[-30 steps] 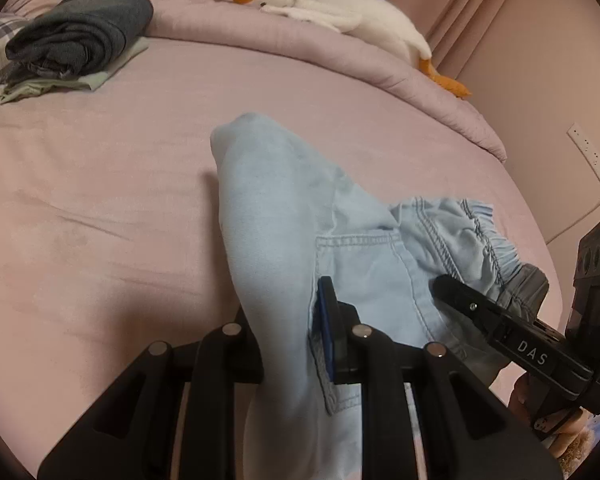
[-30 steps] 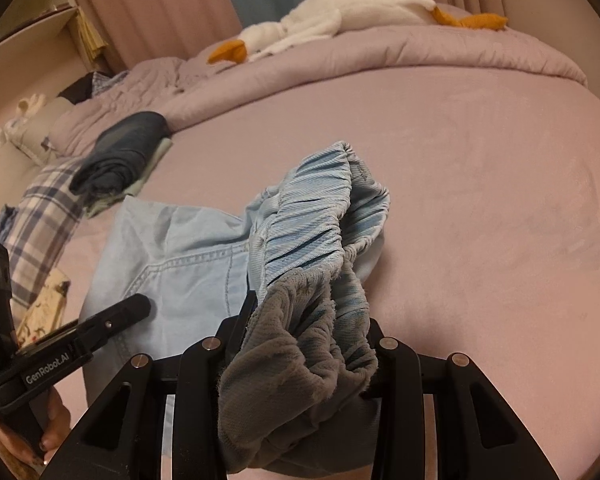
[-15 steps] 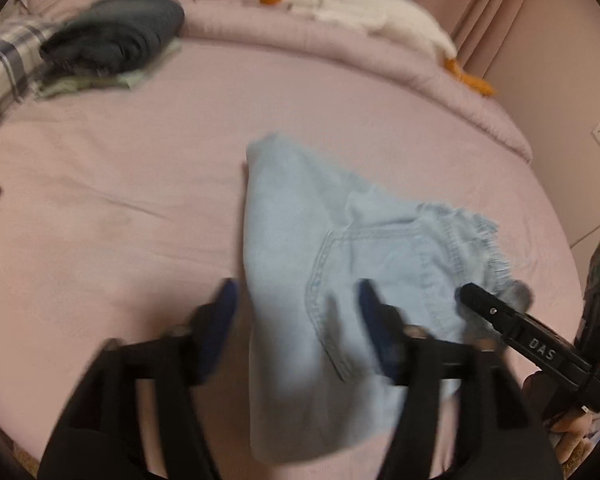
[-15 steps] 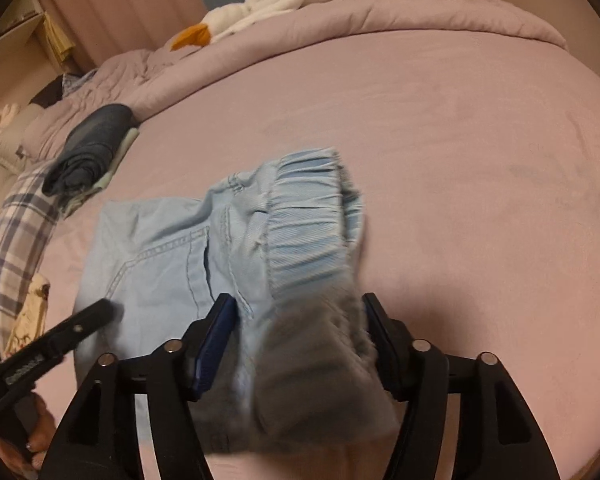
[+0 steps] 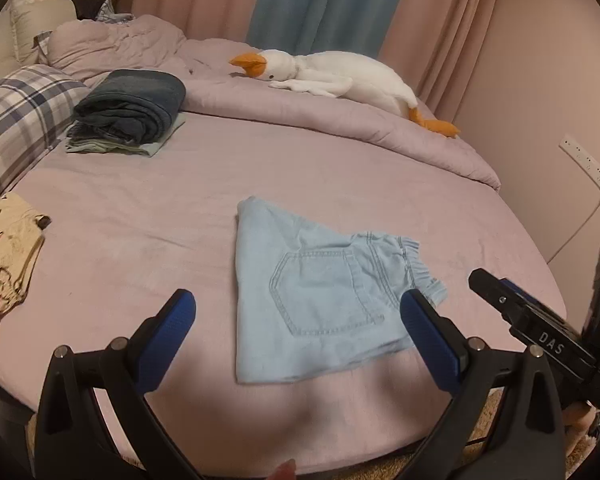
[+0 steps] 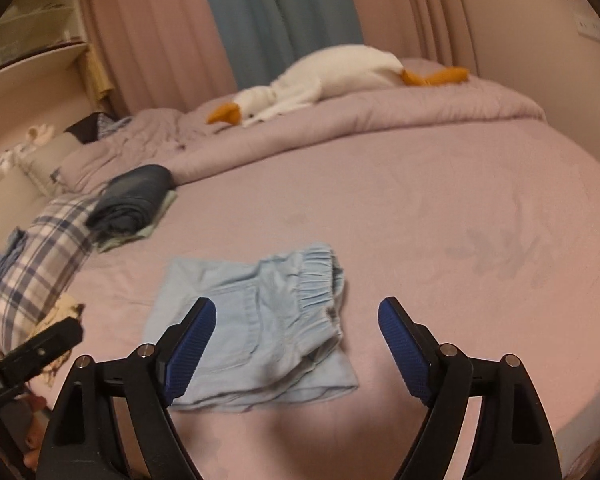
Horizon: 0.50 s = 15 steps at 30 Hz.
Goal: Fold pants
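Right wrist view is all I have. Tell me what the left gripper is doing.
Observer: The left gripper is open. Its jaws have just been opening and nothing is between them. The pants lie folded on the bed beyond it.
Operator: Describe the upper face of the pants.
Observer: In the left wrist view a stitched back pocket clearly faces up.
Operator: Report anything else lying near them.
Observer: A beige printed garment lies spread at the bed's left edge, apart from the pants.
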Each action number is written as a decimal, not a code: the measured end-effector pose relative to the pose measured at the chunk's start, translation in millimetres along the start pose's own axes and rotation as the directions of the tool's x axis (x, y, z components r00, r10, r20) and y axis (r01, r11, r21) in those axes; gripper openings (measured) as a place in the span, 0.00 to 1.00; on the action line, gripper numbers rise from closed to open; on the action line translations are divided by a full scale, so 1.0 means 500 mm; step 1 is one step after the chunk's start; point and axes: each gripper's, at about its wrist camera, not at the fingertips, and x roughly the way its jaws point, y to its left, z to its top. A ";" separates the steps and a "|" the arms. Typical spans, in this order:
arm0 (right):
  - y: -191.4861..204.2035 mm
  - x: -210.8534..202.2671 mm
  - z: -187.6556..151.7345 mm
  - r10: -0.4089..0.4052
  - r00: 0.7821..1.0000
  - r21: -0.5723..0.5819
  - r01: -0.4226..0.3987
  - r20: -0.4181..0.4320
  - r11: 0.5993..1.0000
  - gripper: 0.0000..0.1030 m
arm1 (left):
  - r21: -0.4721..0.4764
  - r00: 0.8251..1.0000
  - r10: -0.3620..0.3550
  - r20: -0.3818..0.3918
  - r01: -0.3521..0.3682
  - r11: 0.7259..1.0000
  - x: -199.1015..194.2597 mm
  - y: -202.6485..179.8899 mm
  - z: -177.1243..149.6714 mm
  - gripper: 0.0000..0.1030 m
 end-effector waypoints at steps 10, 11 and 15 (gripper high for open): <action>0.027 -0.005 -0.012 0.022 1.000 -0.049 -0.021 0.014 0.999 0.81 | -0.039 0.999 -0.010 -0.045 0.008 0.999 -0.007 0.003 -0.026 0.99; 0.027 -0.008 -0.014 0.019 1.000 -0.048 -0.018 0.016 0.999 0.81 | -0.039 0.999 -0.009 -0.046 0.007 0.999 -0.009 0.003 -0.027 0.99; 0.028 -0.010 -0.016 0.014 1.000 -0.038 -0.013 0.019 0.999 0.81 | -0.029 0.999 -0.010 -0.048 0.009 1.000 -0.013 -0.001 -0.030 0.99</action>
